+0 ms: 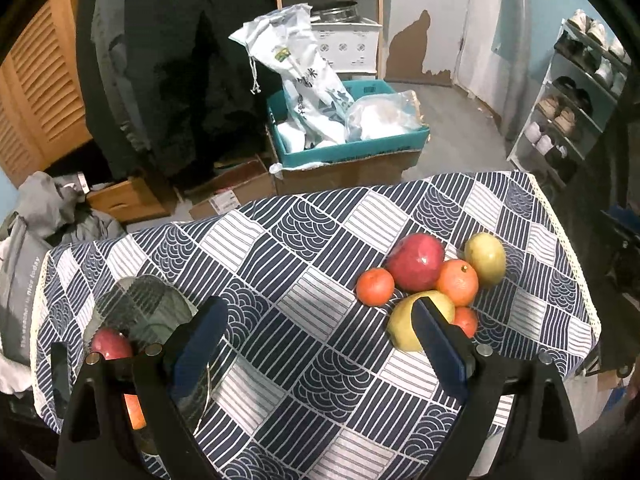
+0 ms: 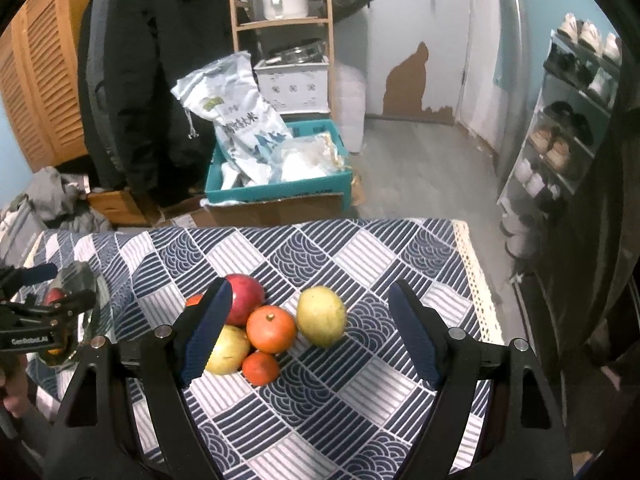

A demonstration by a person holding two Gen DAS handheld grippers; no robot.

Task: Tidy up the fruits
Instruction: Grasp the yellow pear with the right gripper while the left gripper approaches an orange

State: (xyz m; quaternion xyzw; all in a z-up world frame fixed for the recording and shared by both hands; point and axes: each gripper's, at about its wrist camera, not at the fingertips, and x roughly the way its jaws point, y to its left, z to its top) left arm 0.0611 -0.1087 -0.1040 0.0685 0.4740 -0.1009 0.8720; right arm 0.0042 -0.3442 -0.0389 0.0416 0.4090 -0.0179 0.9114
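both tongs sit closest to us: left gripper point(image 1: 320, 344) spread wide with nothing between its fingers, right gripper point(image 2: 310, 330) also spread and empty, hovering just short of the fruit pile point(image 2: 276, 326) on the patterned tablecloth point(image 2: 360, 420). we see a glass bowl point(image 1: 140, 304) at the cloth's left side already holding a red apple point(image 1: 110, 344). risks as we judge them: the fruits touch each other, so closing on the big orange point(image 2: 271, 329) could nudge the yellow fruit point(image 2: 321, 316) or the small orange point(image 2: 261, 367) rolling toward the table edge. round, smooth skins may slip from the pads. the left tool is crowding the bowl rim and could knock it.
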